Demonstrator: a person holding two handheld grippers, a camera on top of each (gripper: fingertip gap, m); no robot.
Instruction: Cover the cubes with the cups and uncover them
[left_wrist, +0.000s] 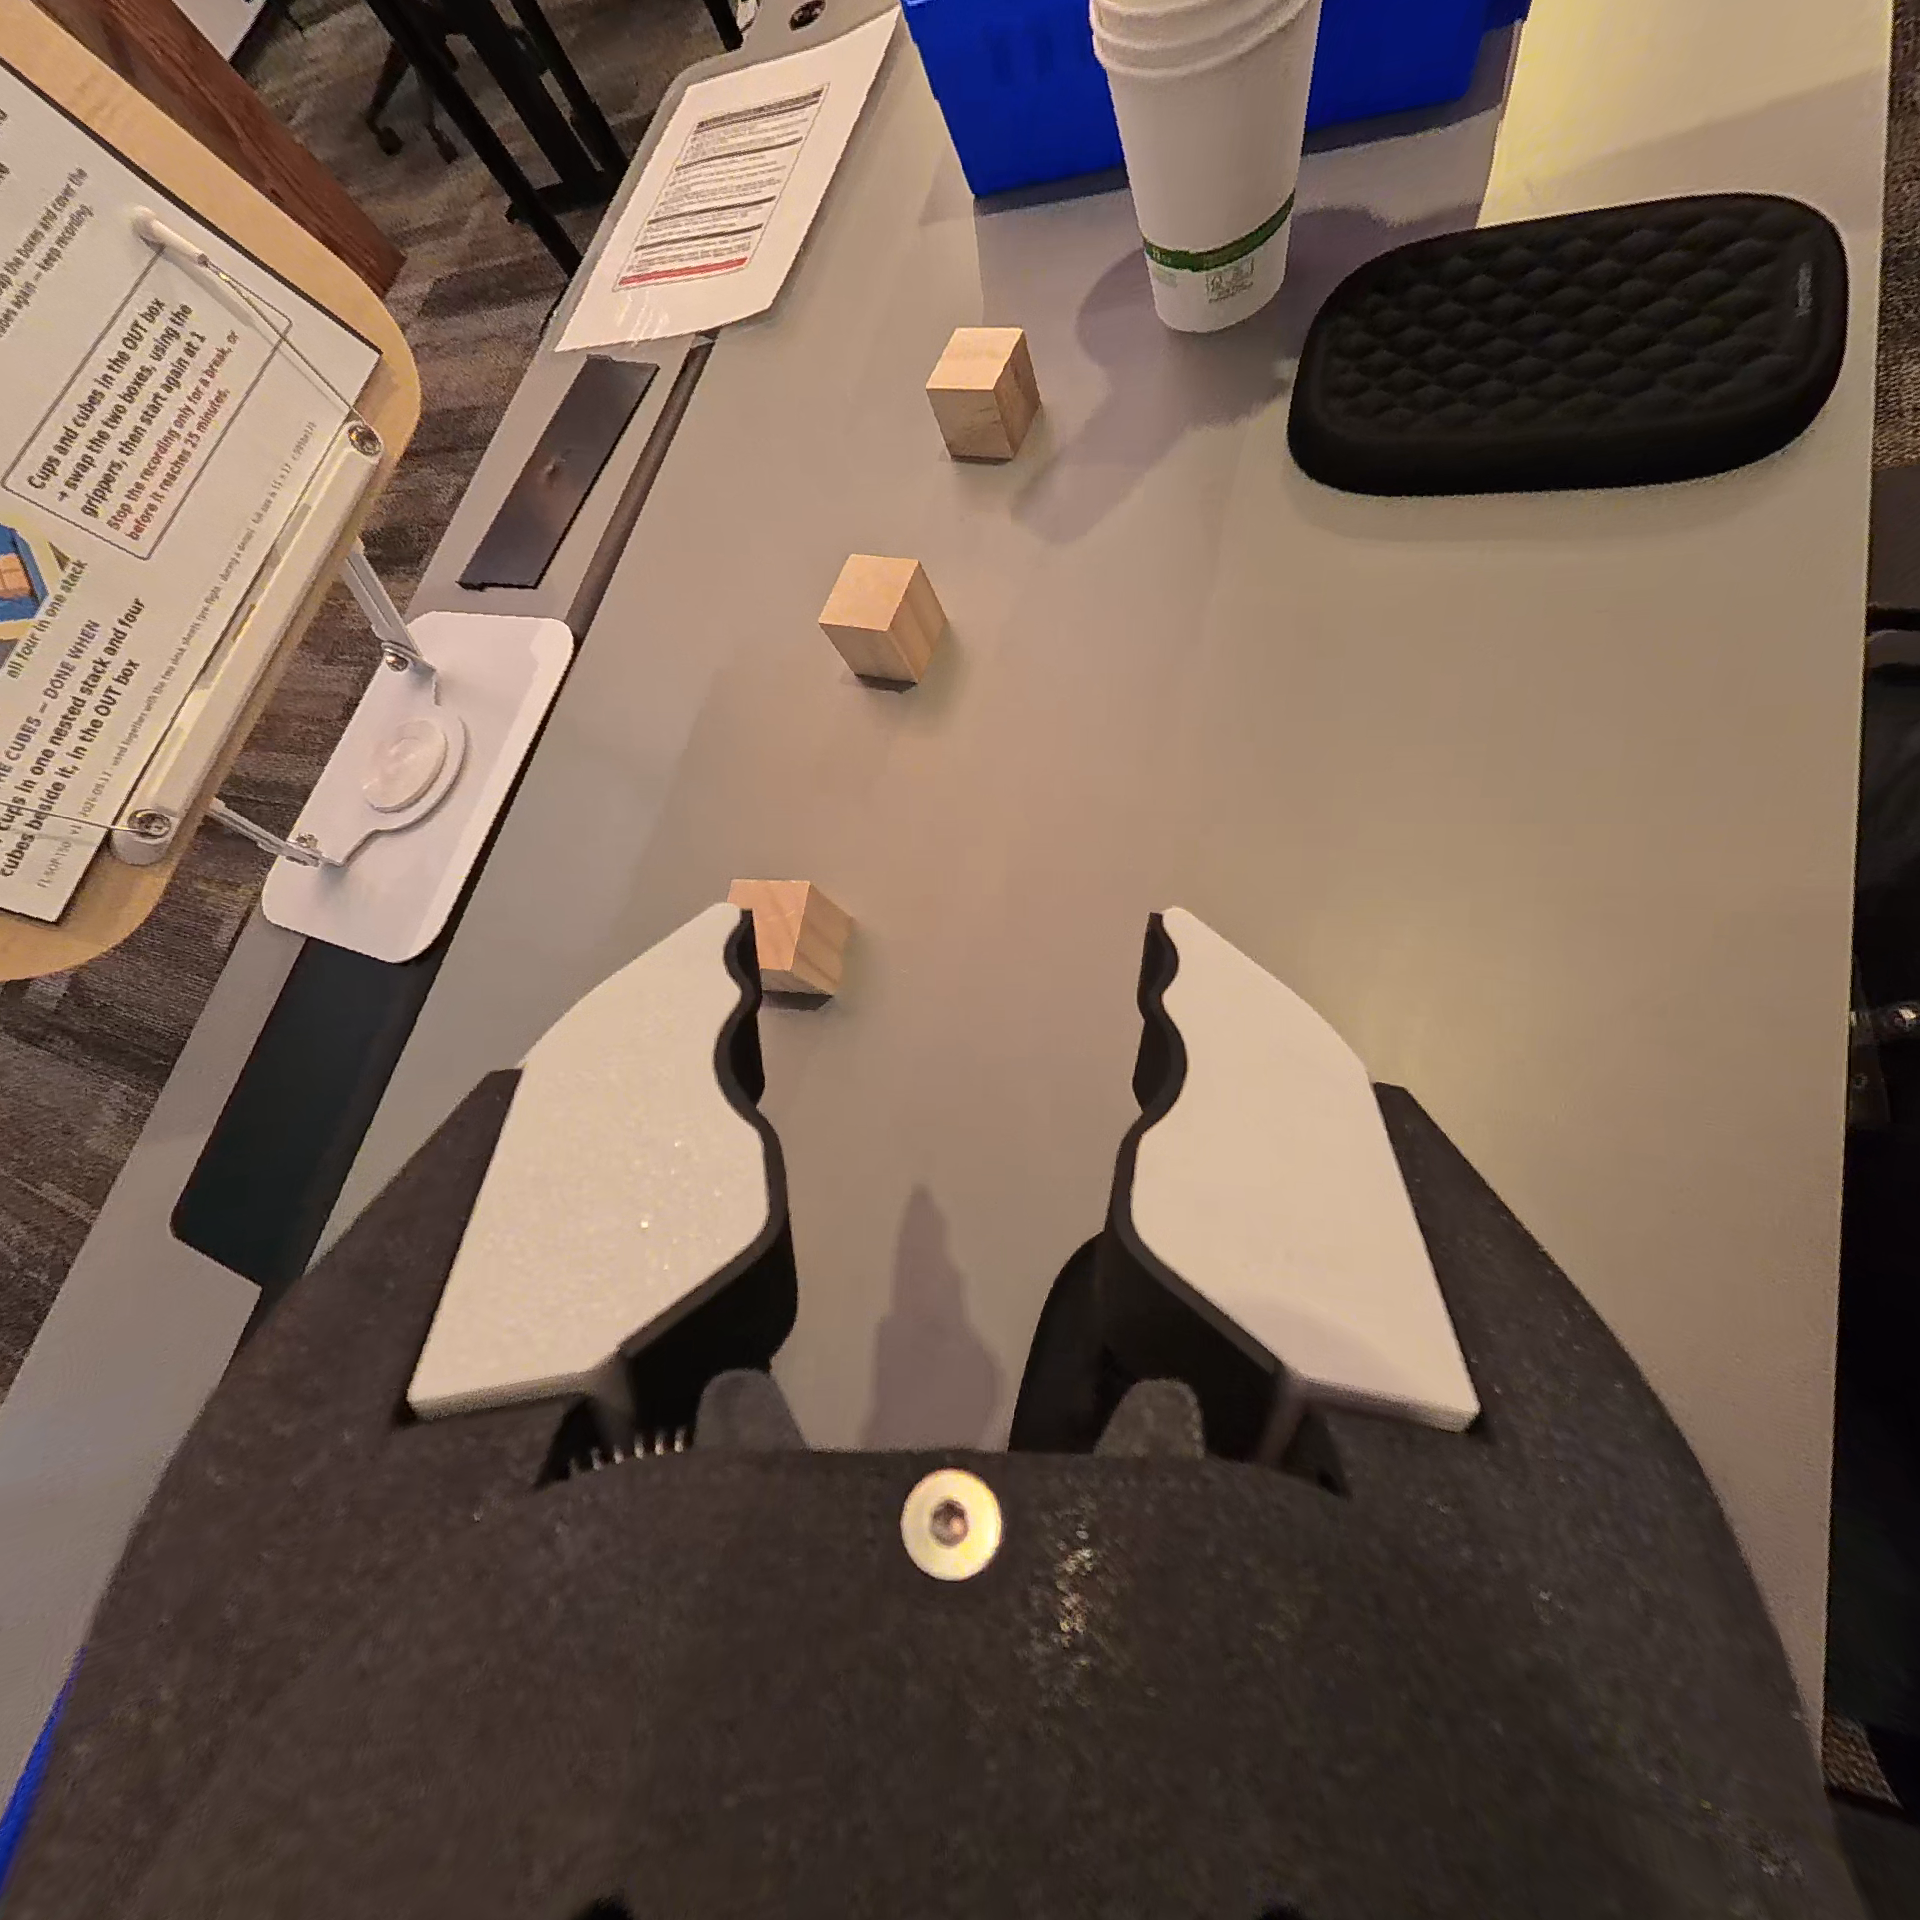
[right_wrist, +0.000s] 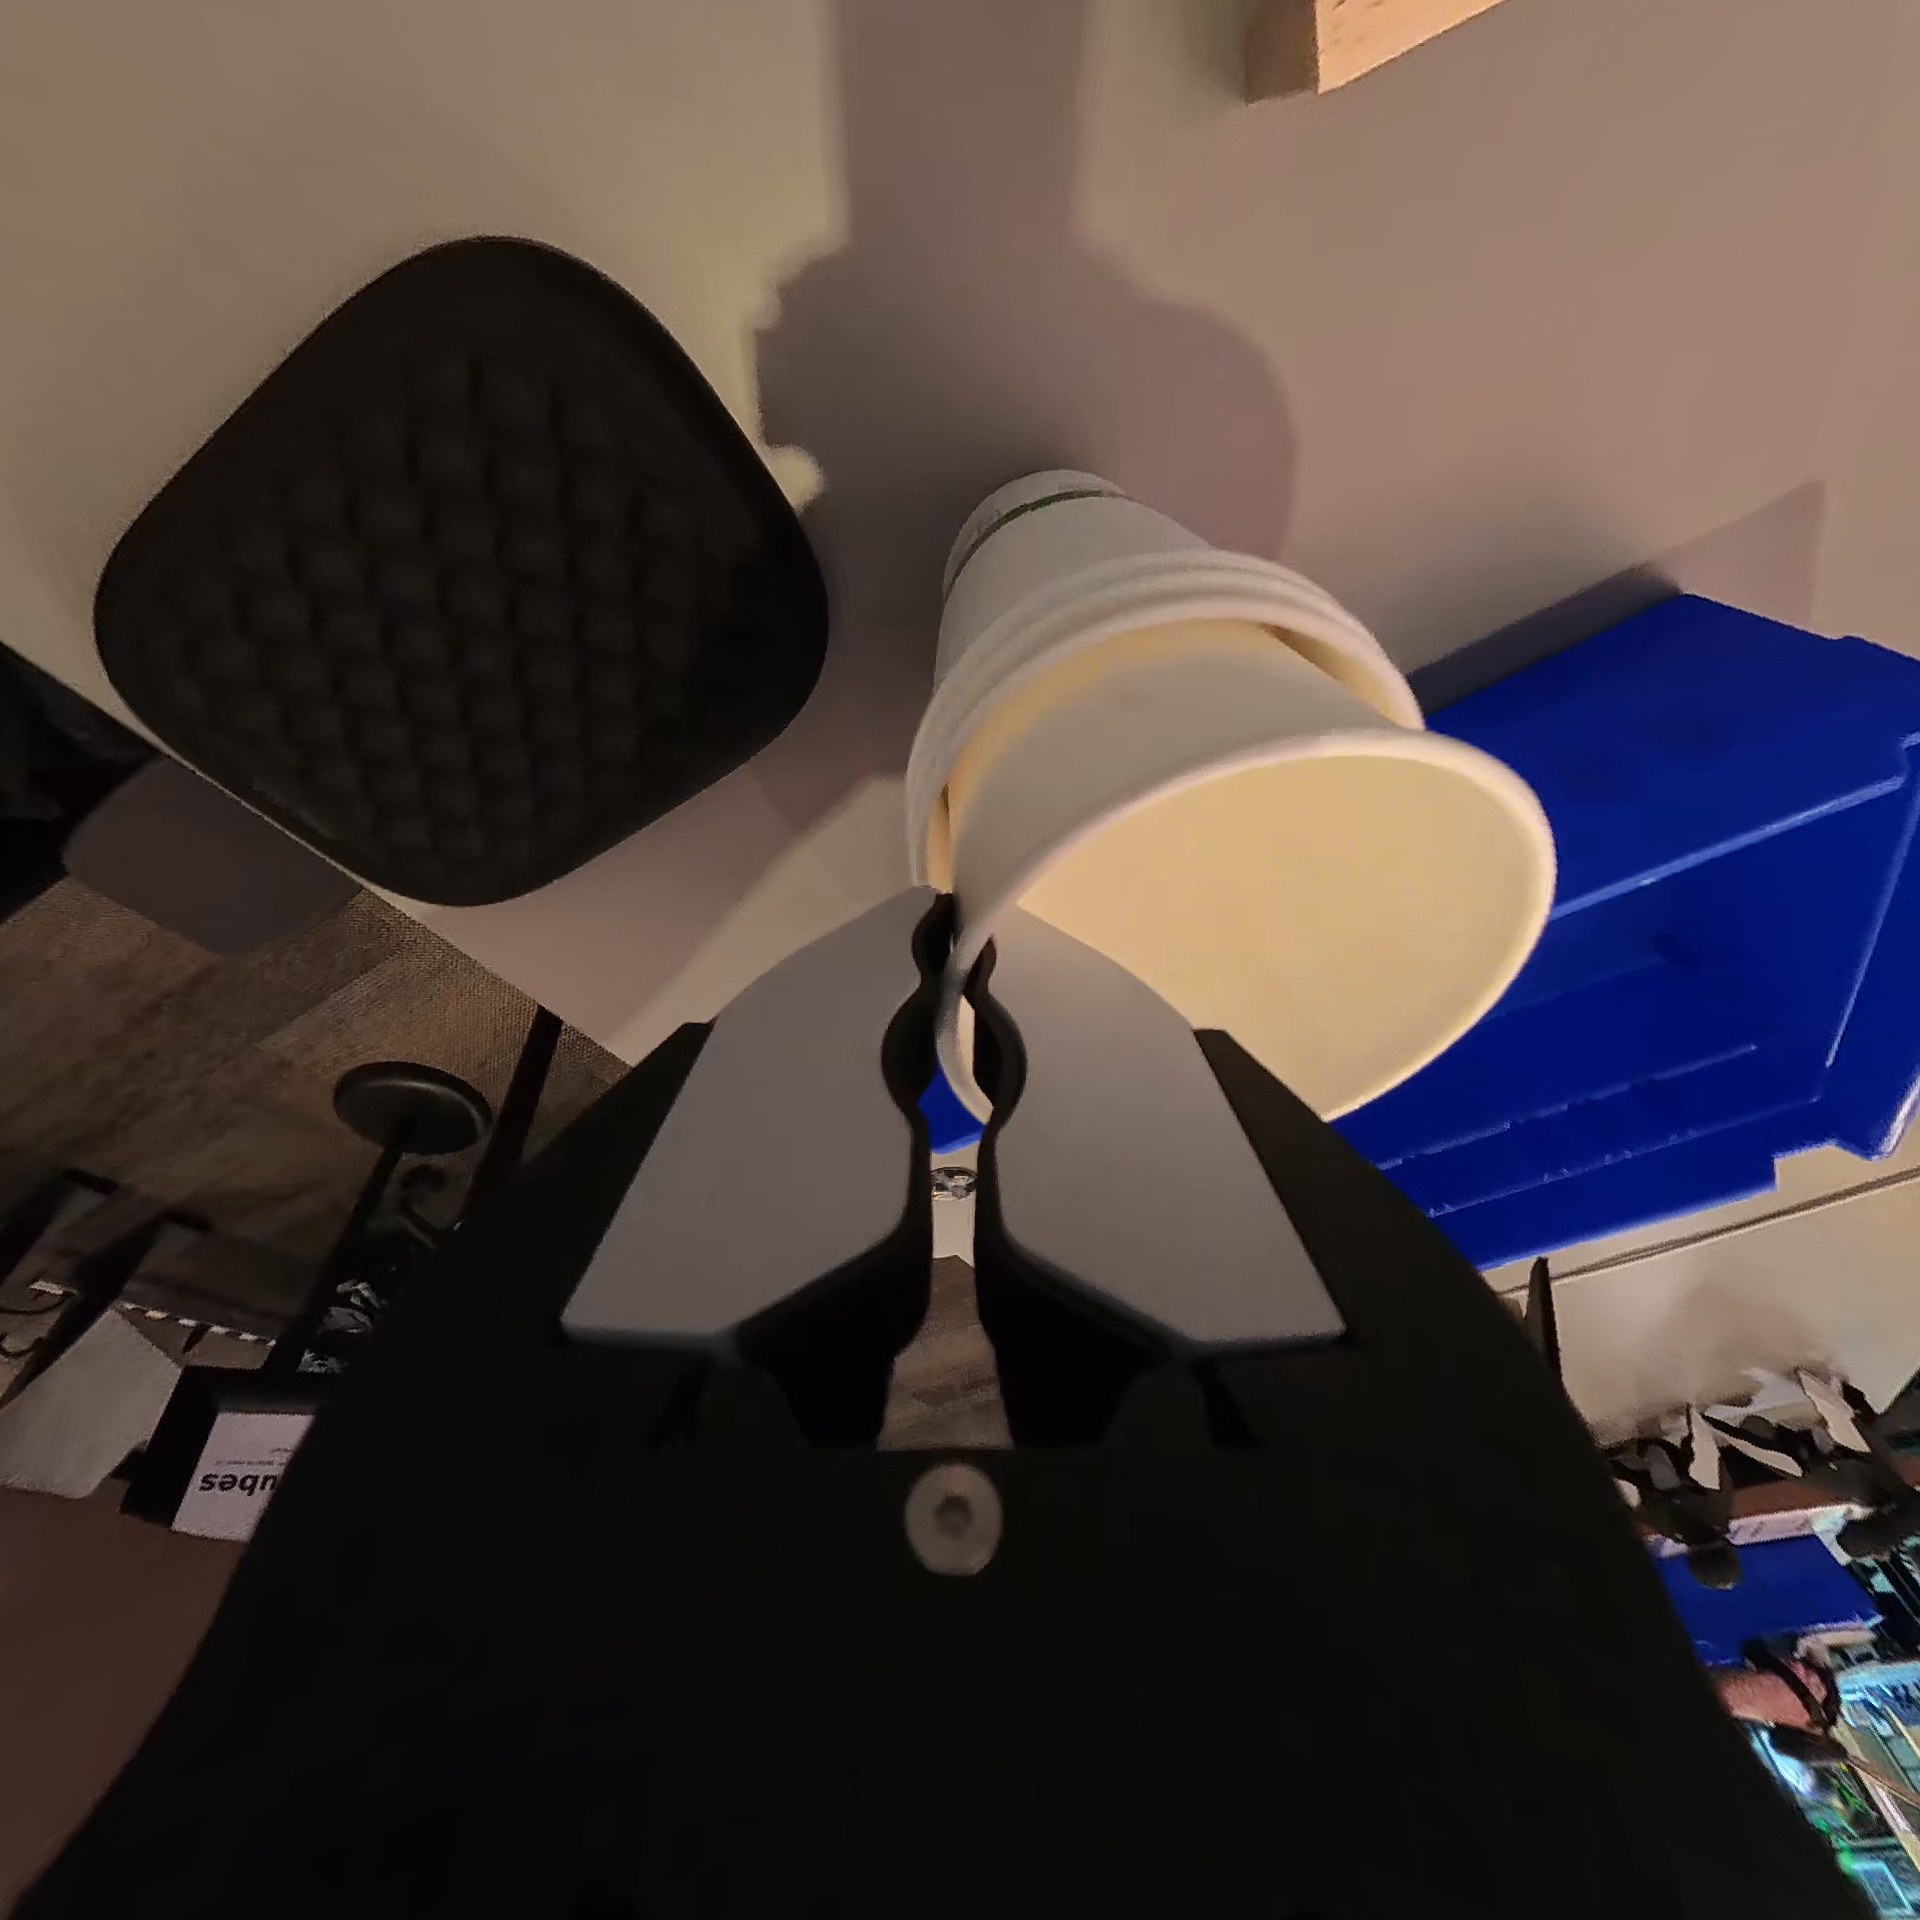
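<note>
Three wooden cubes stand in a row on the grey table (left_wrist: 1351, 831): a near cube (left_wrist: 795, 935), a middle cube (left_wrist: 883, 632) and a far cube (left_wrist: 982, 405). A stack of white paper cups (left_wrist: 1205, 156) stands upright at the back. My left gripper (left_wrist: 945, 925) is open and empty, with its left fingertip beside the near cube. In the right wrist view, which is turned upside down, my right gripper (right_wrist: 954, 940) is shut on the rim of the top cup (right_wrist: 1247, 914) of the nested stack (right_wrist: 1039, 623). A cube corner (right_wrist: 1340, 42) shows at the top edge.
A black quilted pad (left_wrist: 1569, 343) (right_wrist: 457, 571) lies right of the cups. A blue bin (left_wrist: 1403, 83) (right_wrist: 1662, 914) stands behind them. A printed sheet (left_wrist: 727, 177) lies at the back left, and a white document stand (left_wrist: 405, 790) with an instruction page sits at the table's left edge.
</note>
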